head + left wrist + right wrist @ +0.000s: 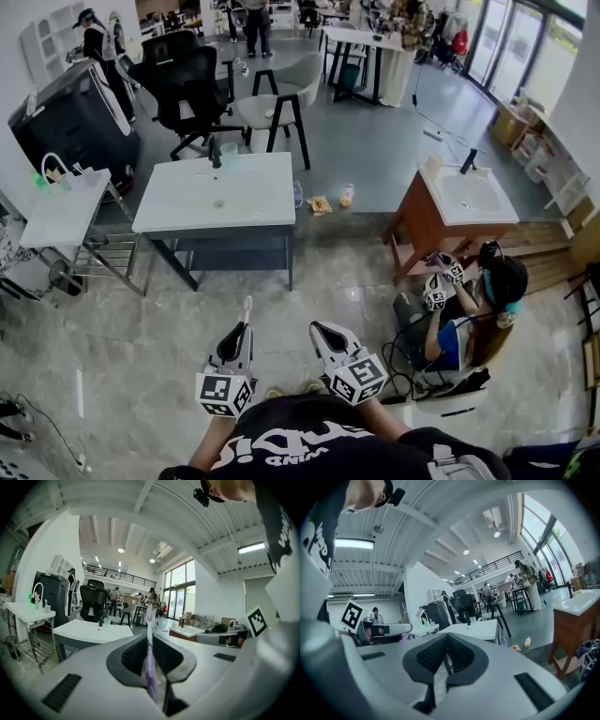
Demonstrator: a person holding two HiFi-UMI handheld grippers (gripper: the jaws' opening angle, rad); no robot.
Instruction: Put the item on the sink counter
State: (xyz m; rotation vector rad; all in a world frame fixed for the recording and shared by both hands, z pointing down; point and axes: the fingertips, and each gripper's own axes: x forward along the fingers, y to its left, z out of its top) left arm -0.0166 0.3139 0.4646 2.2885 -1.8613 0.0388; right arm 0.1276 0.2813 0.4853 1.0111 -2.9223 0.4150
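The left gripper [236,339] has its jaws closed on a toothbrush [149,658]. The handle is pinched between the dark pads and the bristle end stands out past the tips. In the head view the toothbrush [247,310] is only a thin pale stick rising above the gripper. The left gripper view shows its purple and clear handle and the grip itself.

The right gripper [325,336] is held just beside the left one. The right gripper view shows its jaws pressed together with nothing between them.

The white sink surface [187,202] stands well ahead across the tiled floor, apart from both grippers. The head view looks down on its basin and dark tap [215,153], while the gripper views catch it nearly edge-on. To the right, a person [469,328] sits on the floor by a wooden vanity [417,223].
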